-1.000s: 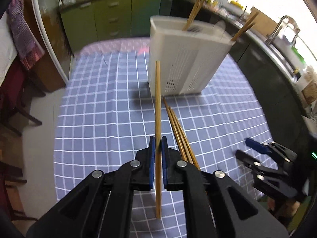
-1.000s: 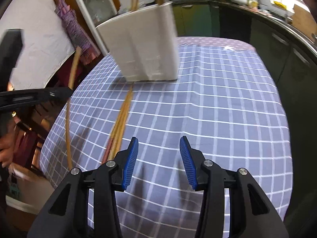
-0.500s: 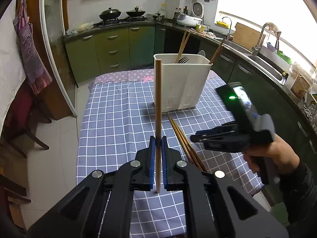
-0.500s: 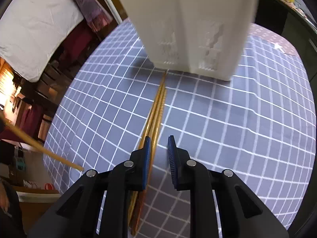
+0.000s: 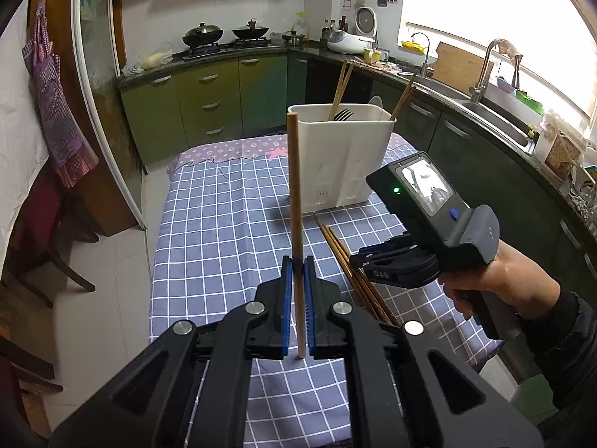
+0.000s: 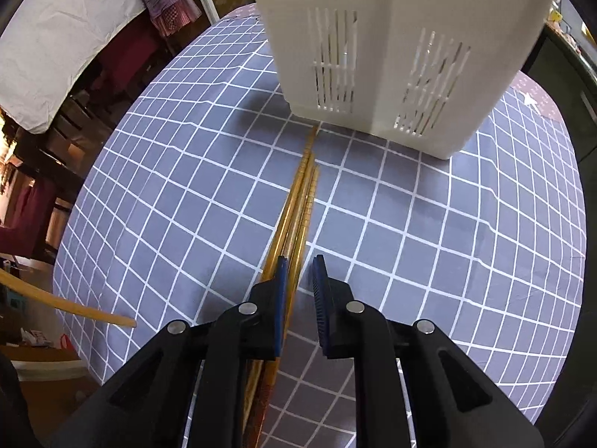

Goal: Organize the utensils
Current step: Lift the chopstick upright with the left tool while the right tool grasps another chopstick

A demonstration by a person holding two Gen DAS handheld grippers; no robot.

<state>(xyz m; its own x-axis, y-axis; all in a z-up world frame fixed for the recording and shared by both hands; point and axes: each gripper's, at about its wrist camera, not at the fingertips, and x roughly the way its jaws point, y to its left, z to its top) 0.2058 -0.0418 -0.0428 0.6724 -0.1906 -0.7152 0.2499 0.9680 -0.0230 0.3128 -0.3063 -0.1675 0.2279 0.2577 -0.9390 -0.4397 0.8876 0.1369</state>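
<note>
My left gripper [image 5: 297,261] is shut on a single wooden chopstick [image 5: 295,194], held upright above the table. A white utensil holder [image 5: 341,160] stands at the far side of the table with chopsticks and a black fork in it. Several loose chopsticks [image 6: 298,201] lie in a bundle on the checked cloth in front of the holder [image 6: 391,37]. My right gripper [image 6: 299,261] is low over that bundle, jaws a narrow gap apart, with the chopsticks between and under the pads. The held chopstick's end [image 6: 74,308] shows at the left of the right wrist view.
The table has a blue-grey checked cloth [image 5: 224,224]. The right hand and gripper body [image 5: 440,224] sit to the right of the held chopstick. Kitchen counters, a sink and a stove ring the far side. A chair [image 5: 41,231] stands left of the table.
My left gripper has drawn back and up with its chopstick. My right gripper has dropped down to the chopstick bundle, and its jaws have narrowed from wide open.
</note>
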